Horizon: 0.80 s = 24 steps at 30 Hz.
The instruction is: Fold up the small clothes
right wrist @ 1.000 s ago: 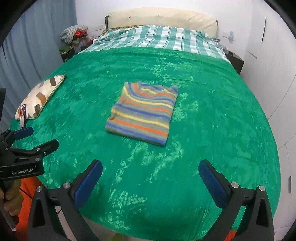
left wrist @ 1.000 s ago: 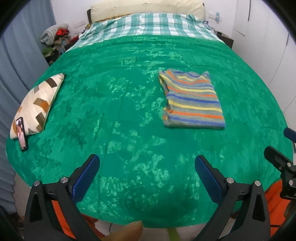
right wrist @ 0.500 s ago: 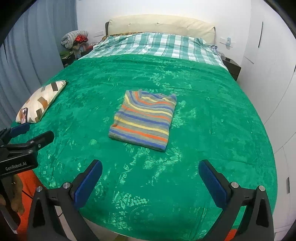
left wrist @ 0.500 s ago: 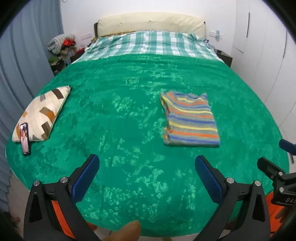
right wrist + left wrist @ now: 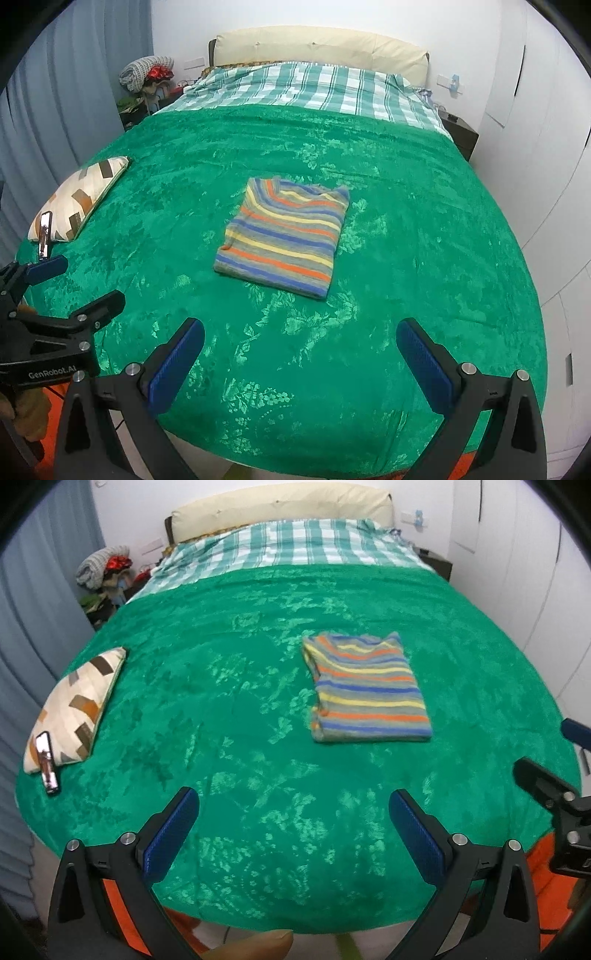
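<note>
Far to my left on the green bedspread lies a patterned cushion, close to the bed's left edge, with a phone propped against its near end and touching it (the screen is too small to read).

My left gripper hangs over the near edge of the bed, its jaws spread wide with nothing between them but blanket far below. In the right wrist view the same tool shows at the left border, a hand gripping its handle.

Further right, near the middle of the bed, the striped sweater lies folded into a neat rectangle, flat on the bedspread, well apart from both sets of jaws and from the cushion. Its collar end points toward the plaid sheet and the cream headboard.

My right gripper is likewise wide open and holds nothing, poised over the bed's near edge. At the far right stand white wardrobe doors, and what looks like a dark nightstand beside the bed, though it is partly hidden.
</note>
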Available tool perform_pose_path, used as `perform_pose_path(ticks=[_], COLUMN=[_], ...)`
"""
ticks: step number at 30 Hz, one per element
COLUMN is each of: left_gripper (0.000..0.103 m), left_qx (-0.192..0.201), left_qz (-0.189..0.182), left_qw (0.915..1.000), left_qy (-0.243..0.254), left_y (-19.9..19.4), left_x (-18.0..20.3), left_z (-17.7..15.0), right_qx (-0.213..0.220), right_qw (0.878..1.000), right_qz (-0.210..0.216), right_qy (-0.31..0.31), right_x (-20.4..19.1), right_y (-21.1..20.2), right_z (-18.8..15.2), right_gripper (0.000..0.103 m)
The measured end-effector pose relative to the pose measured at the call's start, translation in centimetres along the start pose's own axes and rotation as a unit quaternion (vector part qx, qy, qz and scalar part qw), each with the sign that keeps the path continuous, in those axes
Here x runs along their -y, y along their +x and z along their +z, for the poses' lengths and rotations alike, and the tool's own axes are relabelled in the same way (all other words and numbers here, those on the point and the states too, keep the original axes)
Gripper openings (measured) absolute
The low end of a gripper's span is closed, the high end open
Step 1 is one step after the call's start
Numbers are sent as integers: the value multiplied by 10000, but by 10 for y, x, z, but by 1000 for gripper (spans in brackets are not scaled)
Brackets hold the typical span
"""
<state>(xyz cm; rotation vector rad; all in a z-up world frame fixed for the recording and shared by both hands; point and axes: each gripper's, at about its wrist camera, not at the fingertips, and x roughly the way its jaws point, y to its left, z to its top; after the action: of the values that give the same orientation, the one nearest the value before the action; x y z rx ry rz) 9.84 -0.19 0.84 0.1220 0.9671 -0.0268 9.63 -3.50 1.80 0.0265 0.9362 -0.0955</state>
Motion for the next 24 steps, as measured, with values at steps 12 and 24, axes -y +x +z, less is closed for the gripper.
perform_pose_path(ticks=[12, 24], left_gripper=[102, 102], left_qx=[-199, -162], left_qz=[104, 69], left_qw=[9997, 9998], left_qy=[32, 137], left_y=[9, 11], left_x=[3, 10], left_z=[4, 7], right_qx=[-47, -75], right_qw=[10000, 9999], right_qz=[34, -19], right_qy=[71, 131], right_x=[0, 5], right_y=[2, 6], right_z=[6, 6], right_gripper=[103, 103])
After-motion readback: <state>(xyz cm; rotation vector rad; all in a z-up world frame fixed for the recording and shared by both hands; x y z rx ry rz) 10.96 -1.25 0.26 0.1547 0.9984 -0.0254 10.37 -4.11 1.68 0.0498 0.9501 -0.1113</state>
